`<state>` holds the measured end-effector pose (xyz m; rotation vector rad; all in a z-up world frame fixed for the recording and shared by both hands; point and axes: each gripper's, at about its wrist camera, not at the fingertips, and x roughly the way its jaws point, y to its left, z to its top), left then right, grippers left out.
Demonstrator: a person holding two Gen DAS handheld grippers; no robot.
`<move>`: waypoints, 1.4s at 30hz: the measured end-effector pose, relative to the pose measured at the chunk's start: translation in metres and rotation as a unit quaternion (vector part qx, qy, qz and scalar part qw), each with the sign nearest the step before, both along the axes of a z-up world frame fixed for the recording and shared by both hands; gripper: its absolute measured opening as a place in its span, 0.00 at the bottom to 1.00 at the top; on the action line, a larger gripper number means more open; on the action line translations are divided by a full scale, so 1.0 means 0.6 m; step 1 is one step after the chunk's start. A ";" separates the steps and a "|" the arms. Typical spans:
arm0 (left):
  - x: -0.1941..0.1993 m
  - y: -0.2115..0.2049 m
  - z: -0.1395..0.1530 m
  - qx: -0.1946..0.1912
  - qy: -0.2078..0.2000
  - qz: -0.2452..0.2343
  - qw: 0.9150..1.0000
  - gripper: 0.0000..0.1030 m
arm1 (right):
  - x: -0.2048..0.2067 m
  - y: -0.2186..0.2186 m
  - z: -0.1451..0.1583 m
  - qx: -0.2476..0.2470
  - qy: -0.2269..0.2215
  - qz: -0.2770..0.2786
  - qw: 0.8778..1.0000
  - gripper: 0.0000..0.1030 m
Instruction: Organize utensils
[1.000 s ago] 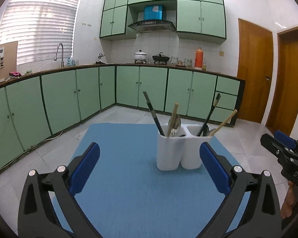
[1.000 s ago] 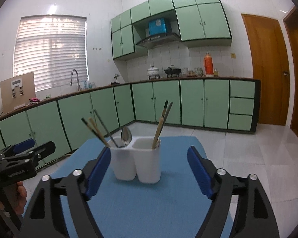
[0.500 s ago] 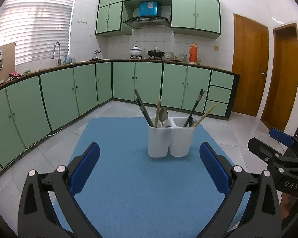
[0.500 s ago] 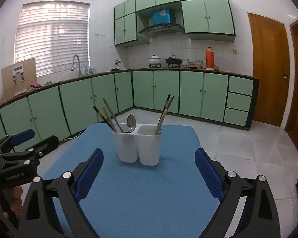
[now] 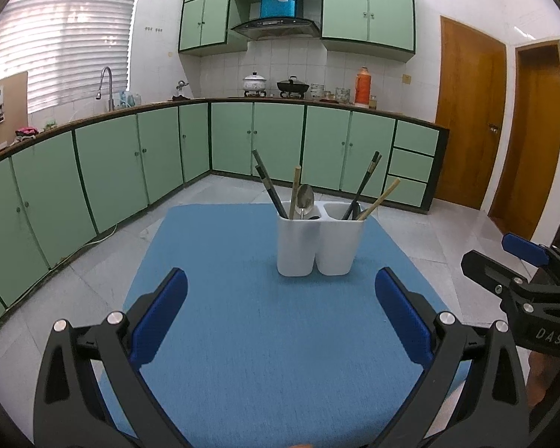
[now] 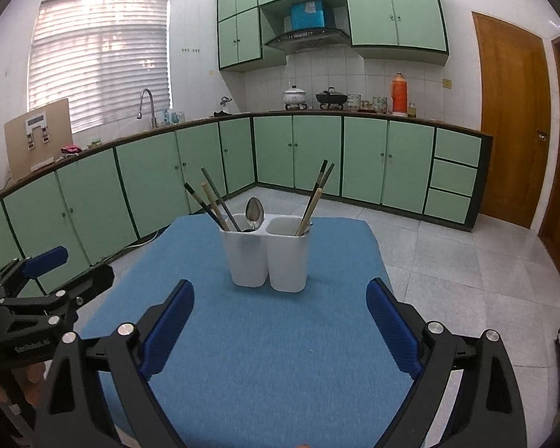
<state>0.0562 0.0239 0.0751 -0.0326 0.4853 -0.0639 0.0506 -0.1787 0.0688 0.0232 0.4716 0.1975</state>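
A white two-compartment holder point(image 5: 319, 246) point(image 6: 268, 261) stands upright on the far half of a blue mat point(image 5: 242, 354) point(image 6: 280, 354). Its left cup holds dark chopsticks point(image 5: 268, 190), a wooden stick and a metal spoon point(image 5: 305, 198) point(image 6: 254, 211). Its right cup holds dark chopsticks point(image 5: 366, 183) and a wooden one point(image 5: 380, 199). My left gripper point(image 5: 280, 287) is open and empty, short of the holder. My right gripper point(image 6: 280, 293) is also open and empty, short of the holder. Each gripper shows at the edge of the other's view.
The mat covers a table with tiled floor around it. Green kitchen cabinets run along the left and the back, with a sink, pots and an orange flask on the counter. Two brown doors stand at the right.
Both grippers have drawn back from the holder, which now looks smaller and farther off. The right gripper's jaws have spread wider. Nothing is held.
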 end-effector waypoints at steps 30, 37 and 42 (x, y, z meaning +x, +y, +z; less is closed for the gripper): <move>-0.001 -0.006 0.001 0.005 -0.003 0.001 1.000 0.95 | -0.001 -0.003 0.005 0.000 -0.001 0.004 1.000 0.89; -0.001 -0.002 0.001 0.005 -0.003 0.003 1.000 0.95 | -0.001 -0.003 0.005 0.000 -0.001 0.003 1.000 0.89; -0.001 0.000 0.001 0.005 -0.003 0.004 1.000 0.95 | 0.000 -0.003 0.006 0.000 -0.001 0.003 1.000 0.89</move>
